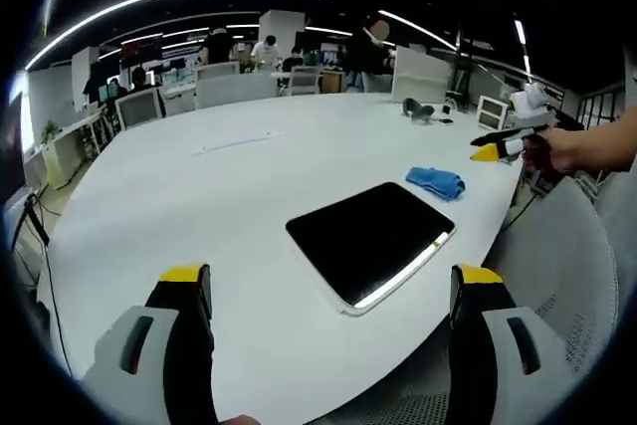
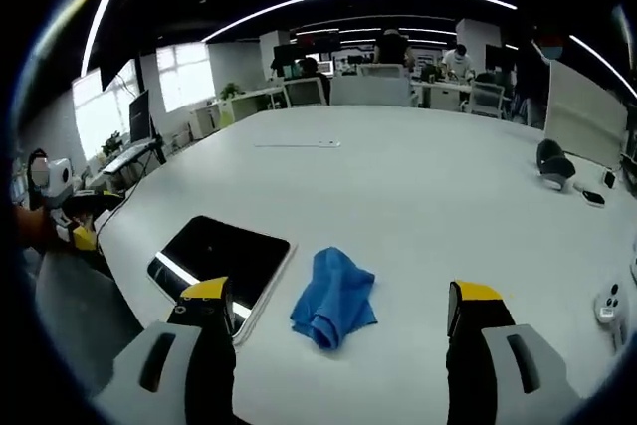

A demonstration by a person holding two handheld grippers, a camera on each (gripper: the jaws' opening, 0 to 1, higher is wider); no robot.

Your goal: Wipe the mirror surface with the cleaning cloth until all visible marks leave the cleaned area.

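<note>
Mirror (image 1: 373, 238) near table (image 1: 199, 206) edge, cloth (image 2: 334, 298) beside.

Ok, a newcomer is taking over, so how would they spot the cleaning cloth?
Start at the big white table. Near its edge lies a dark rectangular mirror; the cleaning cloth sits crumpled just beside it. It is the one bright blue, soft thing there.

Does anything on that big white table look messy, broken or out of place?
Nothing looks broken or spilled. The blue cleaning cloth lies crumpled in a heap on the table beside the mirror, not on it. The mirror lies flat near the table edge, set at an angle to it. Both hand-held grippers are open and empty.
</note>
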